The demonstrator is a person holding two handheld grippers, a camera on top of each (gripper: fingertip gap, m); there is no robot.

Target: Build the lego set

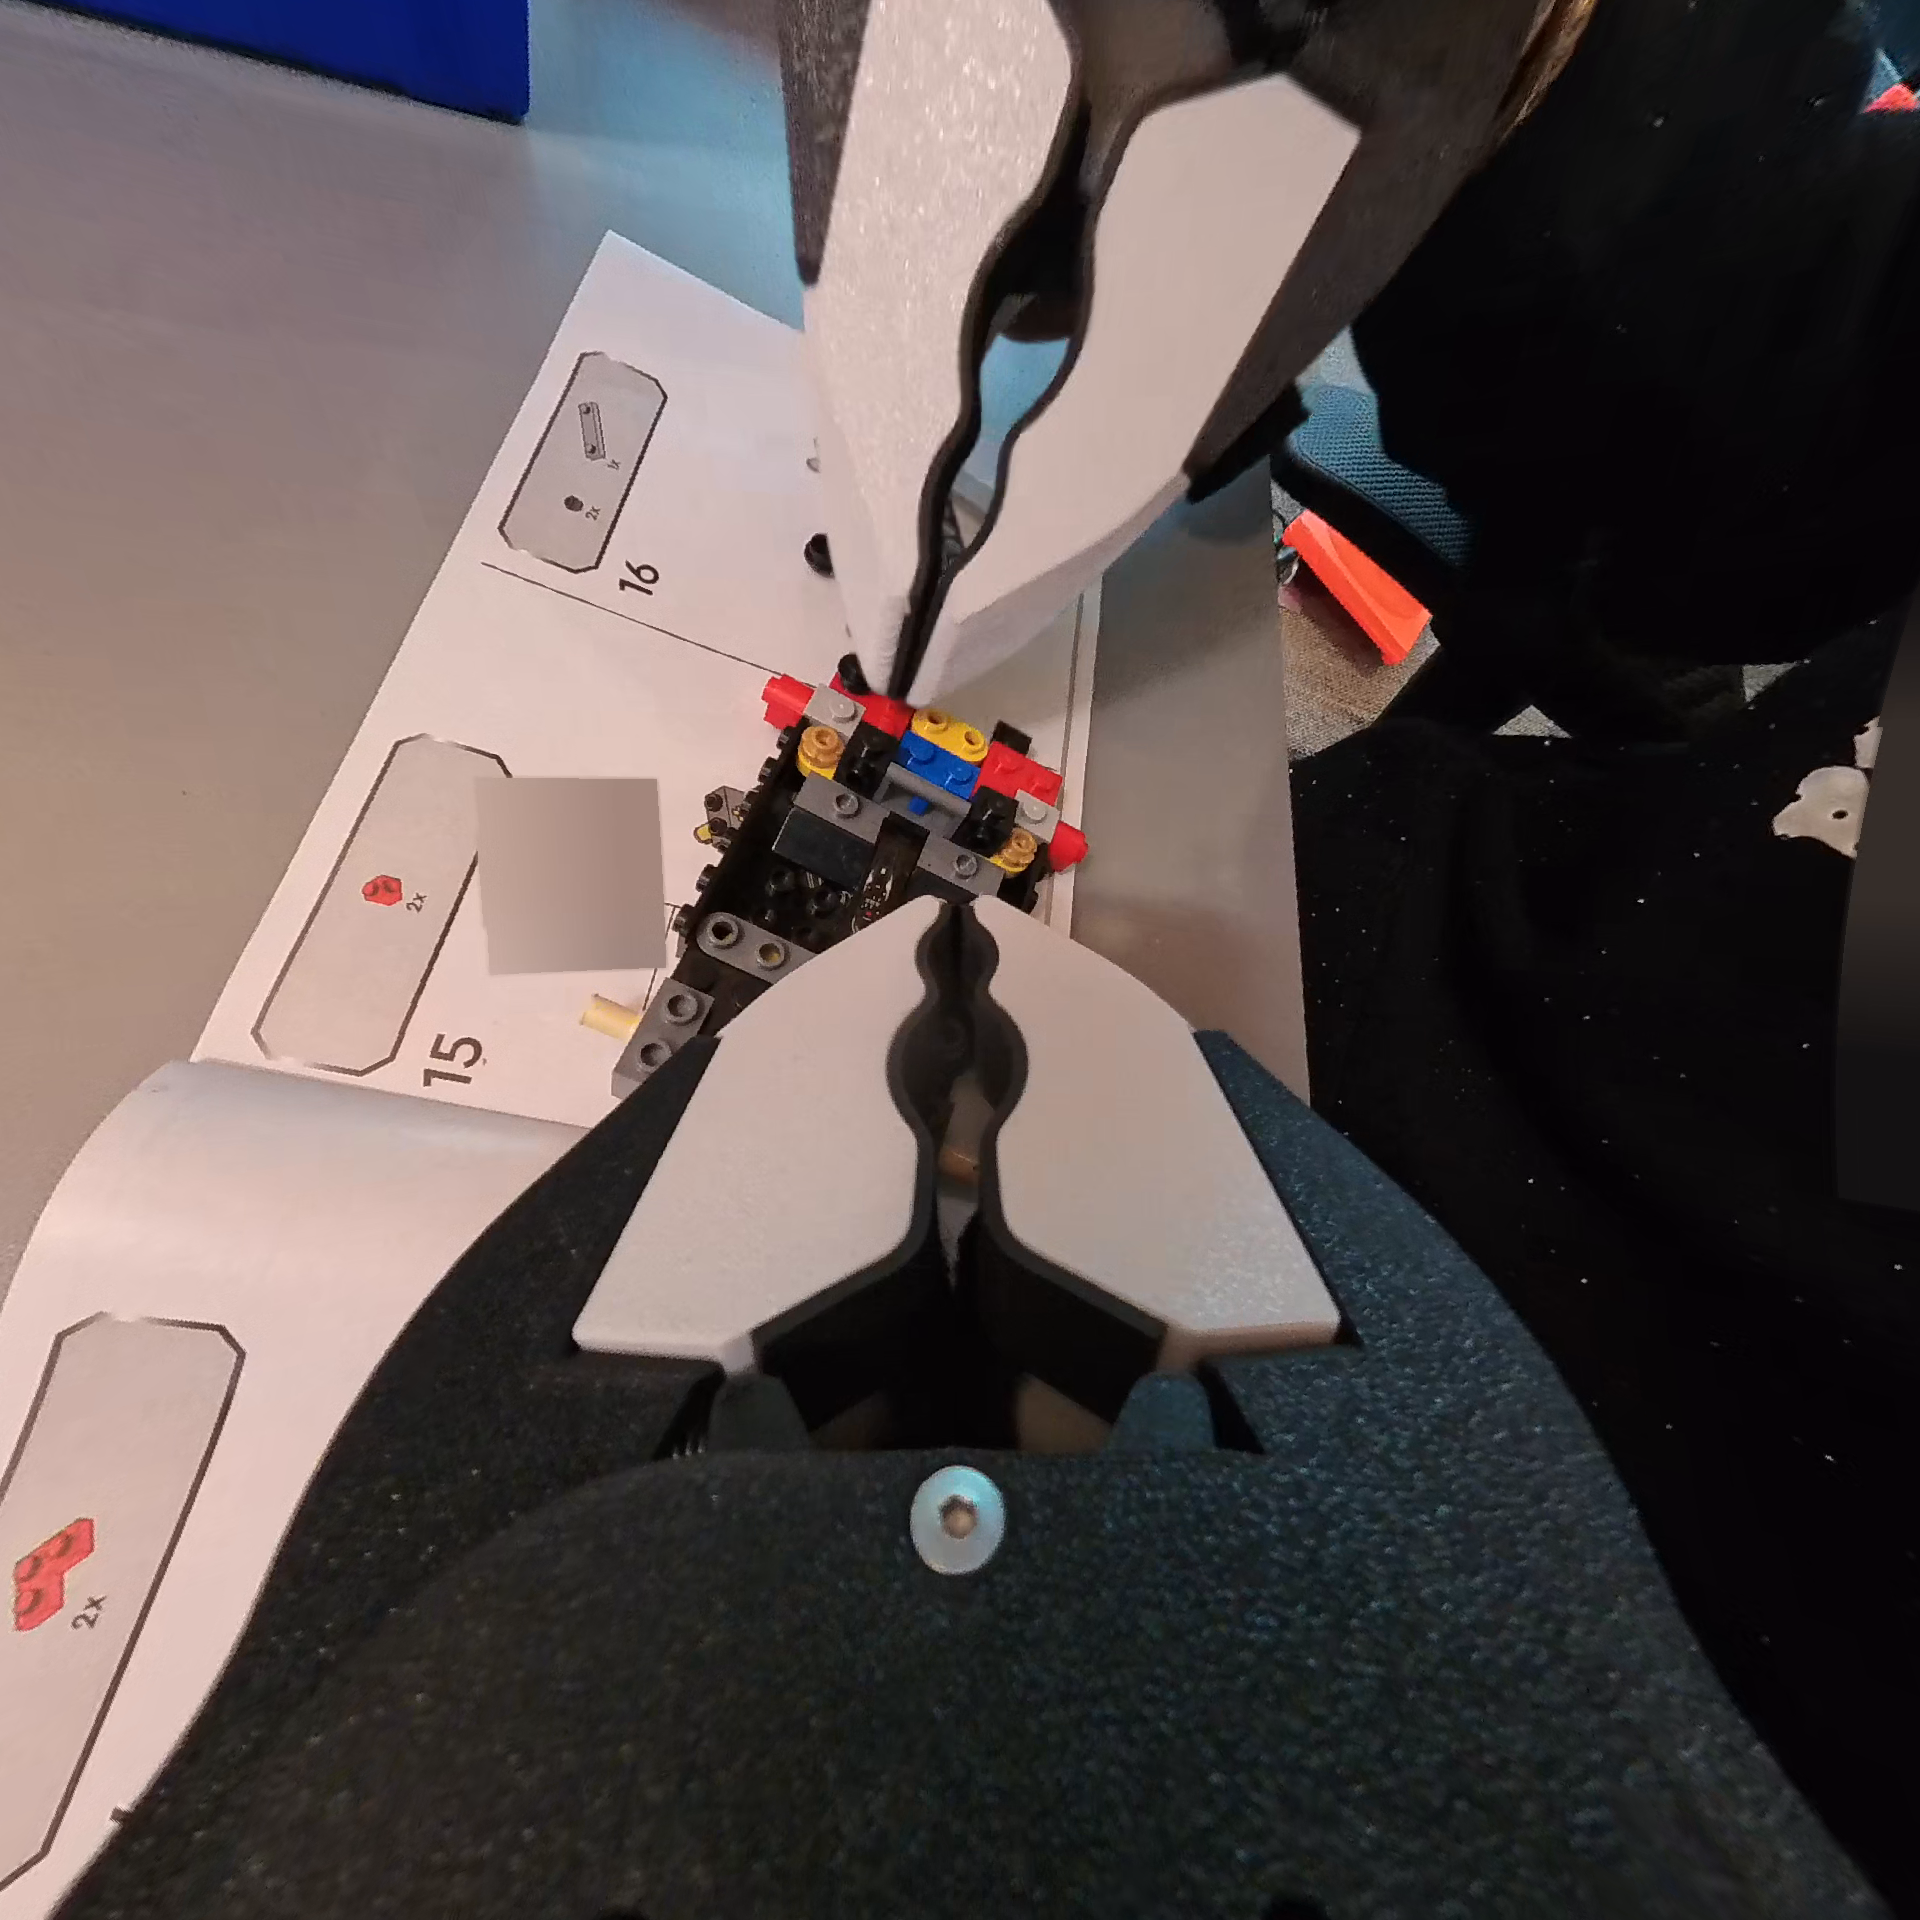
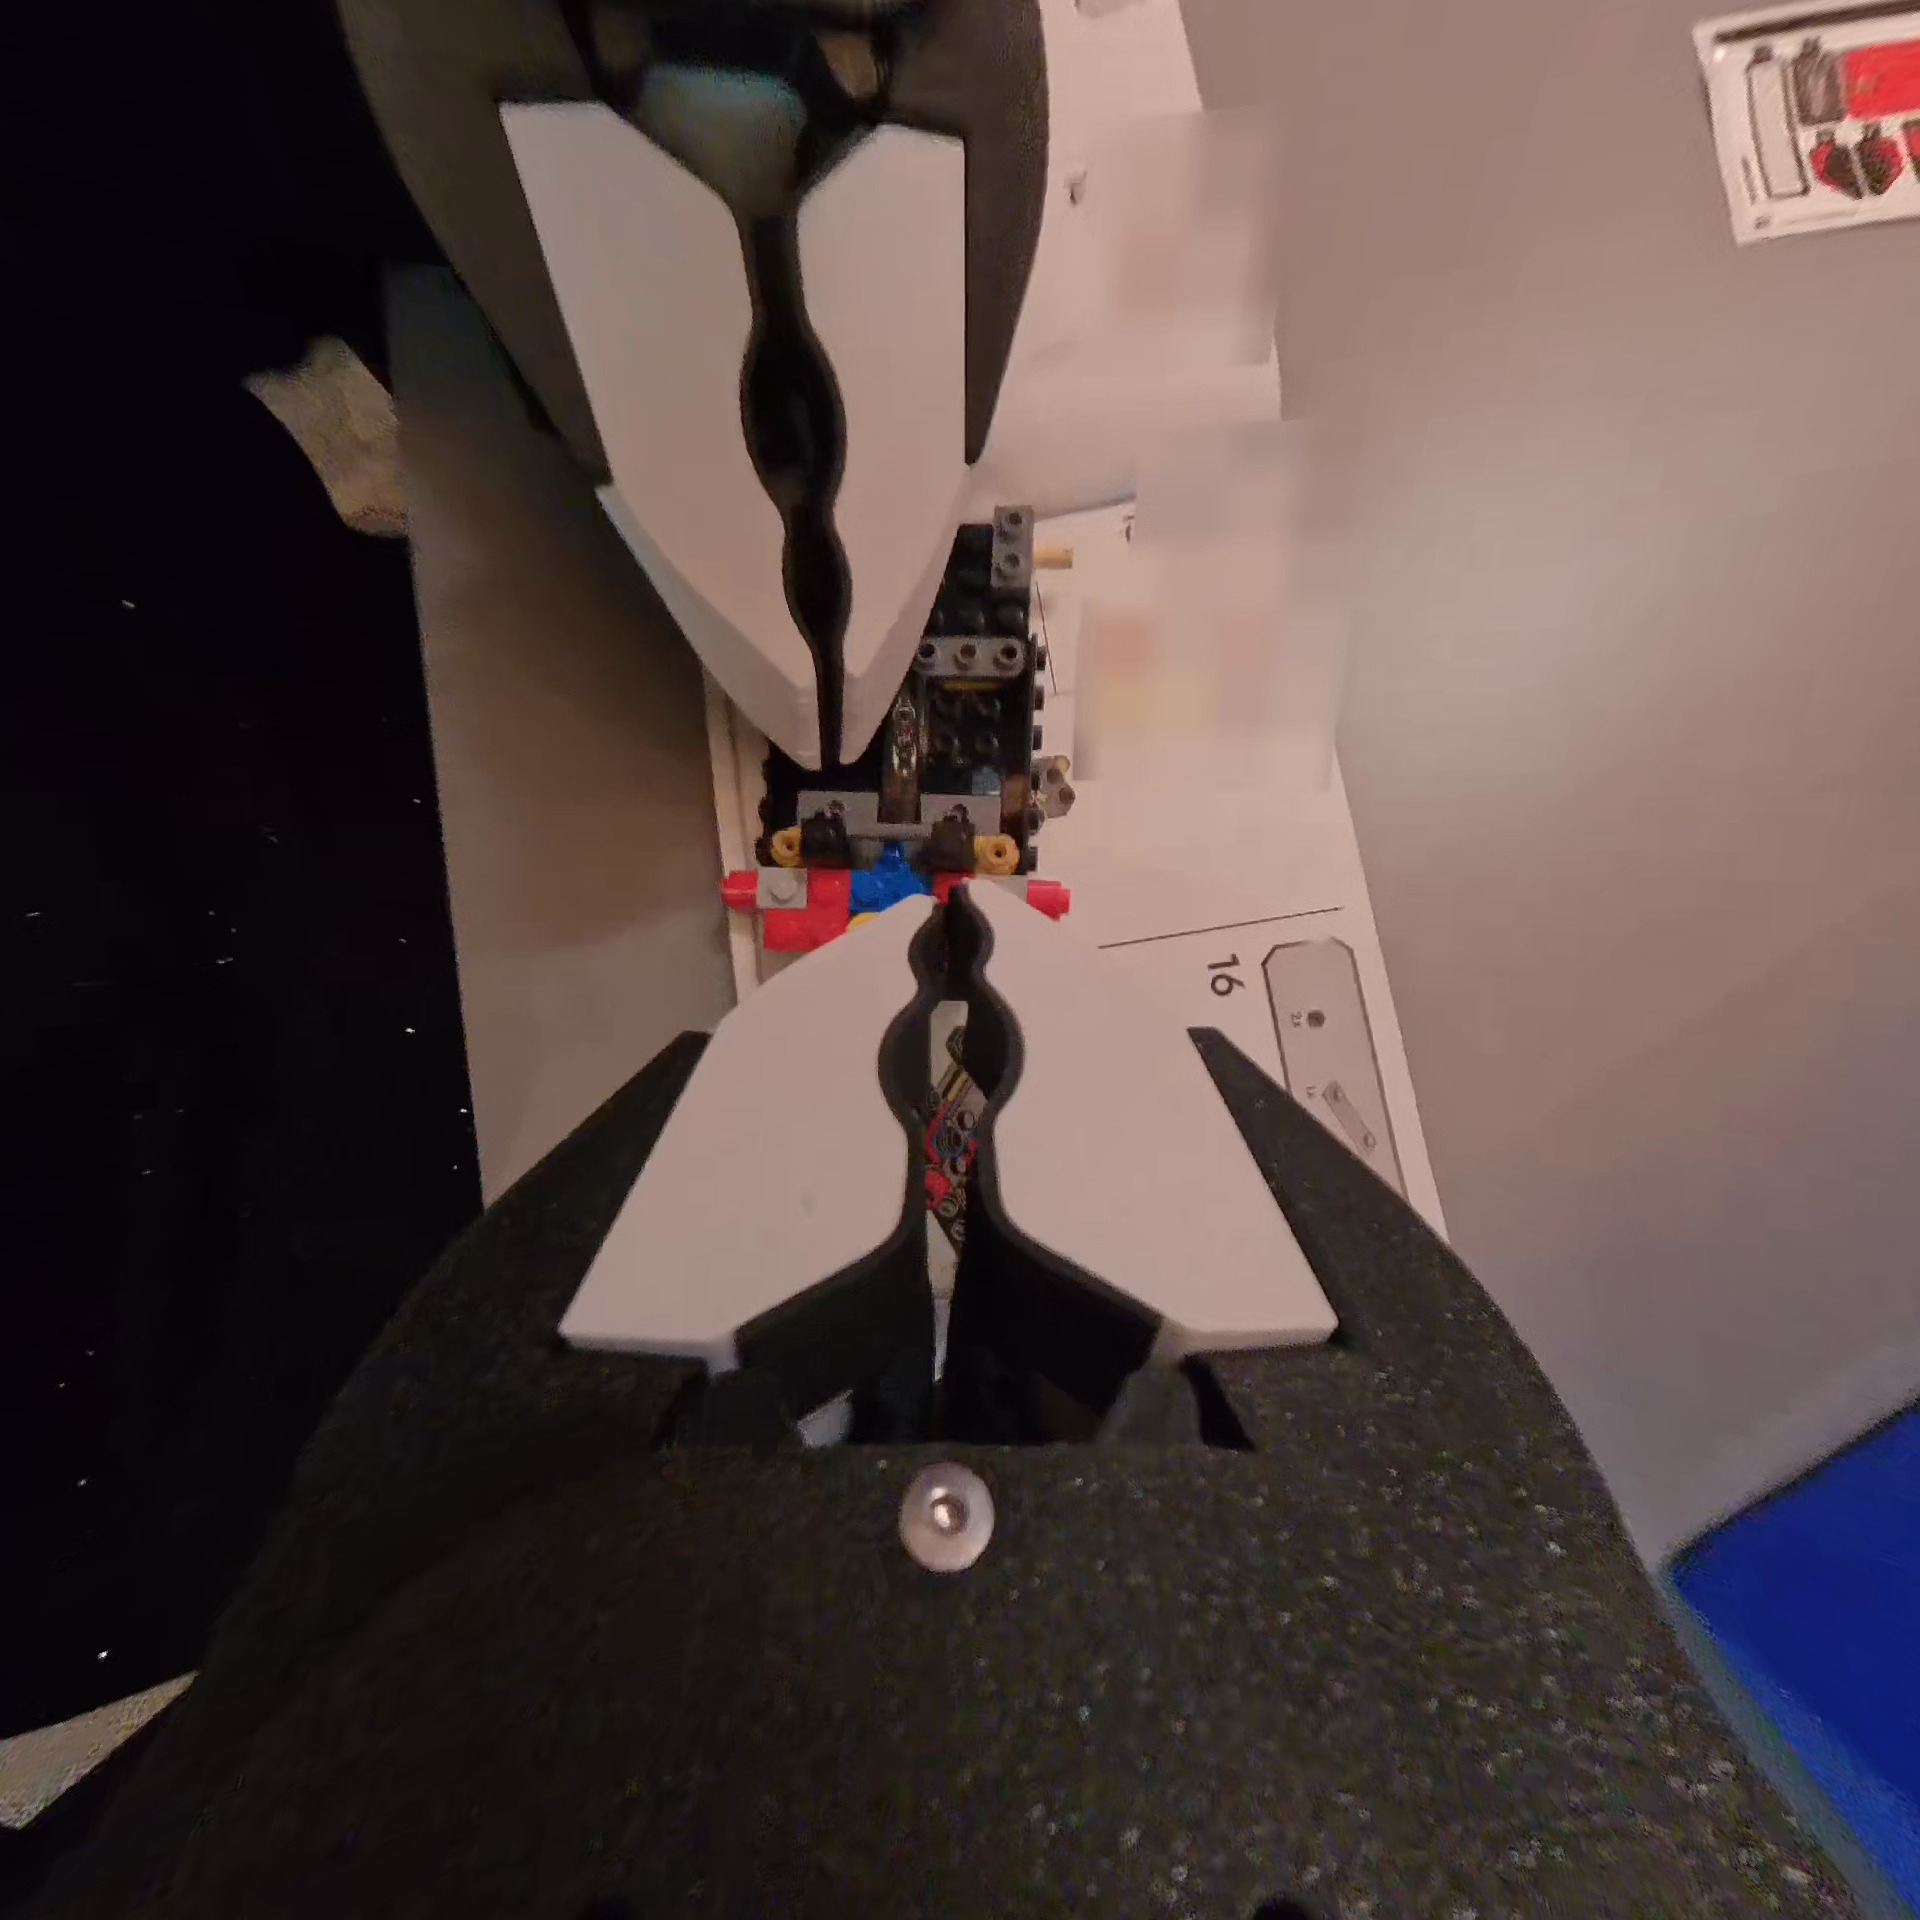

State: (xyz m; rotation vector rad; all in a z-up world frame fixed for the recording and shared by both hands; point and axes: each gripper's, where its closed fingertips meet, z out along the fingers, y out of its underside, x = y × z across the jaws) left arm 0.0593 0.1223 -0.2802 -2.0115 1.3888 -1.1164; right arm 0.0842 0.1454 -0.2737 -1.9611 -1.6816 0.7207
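From the left wrist view, the left gripper (image 1: 954,914) sits with its jaws drawn together, tips meeting right at the near black end of the lego model (image 1: 883,831), bracing it rather than clearly pinching any piece, while the right gripper (image 1: 902,681) comes down from above, jaws likewise closed to a sliver, tips touching the red bar (image 1: 883,712) at the far end. The model rests on the open instruction booklet (image 1: 540,665), near the edge of the grey table (image 1: 208,364). Best play here, I'd say: press straight down with the right tips, keep the left one firm against the chassis so nothing skids across the paper. Switching to the right wrist view, the right gripper (image 2: 954,902) has closed tips on the red bar (image 2: 821,902); whether a small piece sits between them I cannot tell. The left gripper (image 2: 831,756), closed, leans on the model's black body. The lego model (image 2: 935,790) looks like a long black chassis with grey beams, yellow round studs, a blue centre and red crosswise end. A sticker sheet (image 2: 1813,114) lies well apart.
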